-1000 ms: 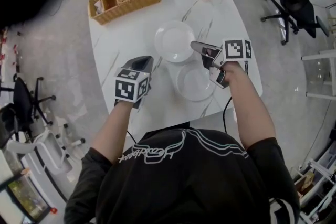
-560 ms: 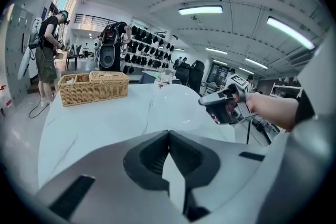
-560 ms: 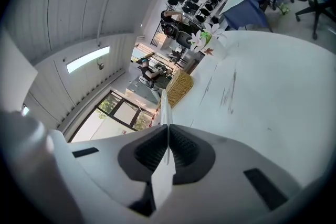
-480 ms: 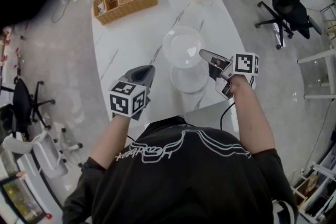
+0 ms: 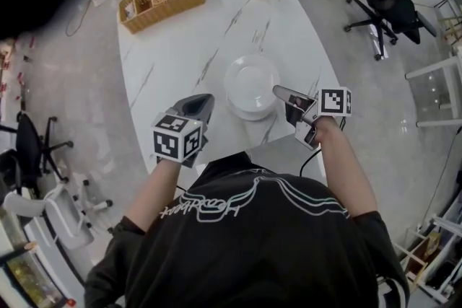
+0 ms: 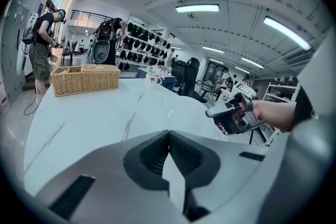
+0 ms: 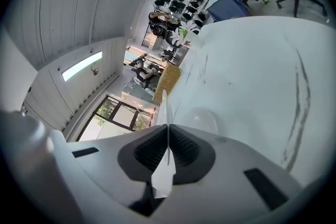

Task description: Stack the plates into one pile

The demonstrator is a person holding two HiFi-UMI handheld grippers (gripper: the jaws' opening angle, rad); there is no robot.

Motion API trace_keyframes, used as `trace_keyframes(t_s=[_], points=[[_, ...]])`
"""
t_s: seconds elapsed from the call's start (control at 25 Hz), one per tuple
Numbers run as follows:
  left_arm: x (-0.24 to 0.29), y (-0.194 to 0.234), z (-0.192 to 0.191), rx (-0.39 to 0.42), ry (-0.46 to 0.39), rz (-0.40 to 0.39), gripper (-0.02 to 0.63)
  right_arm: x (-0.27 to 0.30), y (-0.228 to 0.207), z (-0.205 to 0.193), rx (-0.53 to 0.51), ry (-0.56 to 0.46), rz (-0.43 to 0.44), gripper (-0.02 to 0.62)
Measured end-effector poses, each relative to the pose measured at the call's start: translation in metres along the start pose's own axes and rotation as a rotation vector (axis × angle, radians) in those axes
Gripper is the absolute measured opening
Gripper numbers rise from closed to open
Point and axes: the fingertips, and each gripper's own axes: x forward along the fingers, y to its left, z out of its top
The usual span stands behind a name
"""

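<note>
While our right gripper (image 5: 277, 91) pinches the top plate (image 5: 250, 81), only a crescent of the lower plate (image 5: 249, 114) shows on the table (image 5: 180, 47).
From our left gripper (image 6: 168, 134), jaws together and empty, we cannot make out either plate; the right gripper view shows the top plate edge-on between its jaws.

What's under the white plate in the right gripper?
Another round white plate on the white marble table; only its near rim peeks out. The upper white plate, pinched by the right gripper, covers the rest, so contact between them is unclear.

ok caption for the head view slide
Right gripper holds white plate by its rim over second plate on marble table
</note>
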Motion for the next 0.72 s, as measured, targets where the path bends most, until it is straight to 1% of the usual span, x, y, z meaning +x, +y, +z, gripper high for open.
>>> trace_keyframes(t_s=[0.16,0.28,0.32,0.44,0.56,0.64,0.72], points=[[0.004,-0.001,-0.007,-0.008,0.007,0.0,0.023,0.0,-0.013,-0.012,0.0,0.024,-0.024,0.032],[0.006,-0.001,-0.012,-0.013,0.017,-0.001,0.023,0.004,-0.017,-0.019,0.062,0.016,-0.008,0.033],[0.007,-0.001,-0.014,-0.014,0.02,-0.002,0.023,0.004,-0.019,-0.02,0.069,0.013,-0.015,0.032],[0.007,0.0,-0.019,-0.015,0.029,-0.003,0.023,0.004,-0.026,-0.019,0.042,0.007,-0.052,0.034],[0.009,0.001,-0.022,-0.017,0.033,-0.002,0.023,0.005,-0.029,-0.02,-0.02,0.026,-0.082,0.042],[0.011,0.001,-0.024,-0.018,0.034,-0.005,0.023,0.007,-0.029,-0.023,-0.084,0.061,-0.096,0.072],[0.013,0.001,-0.026,-0.018,0.038,-0.01,0.023,0.01,-0.026,-0.028,-0.156,0.103,-0.104,0.165]])
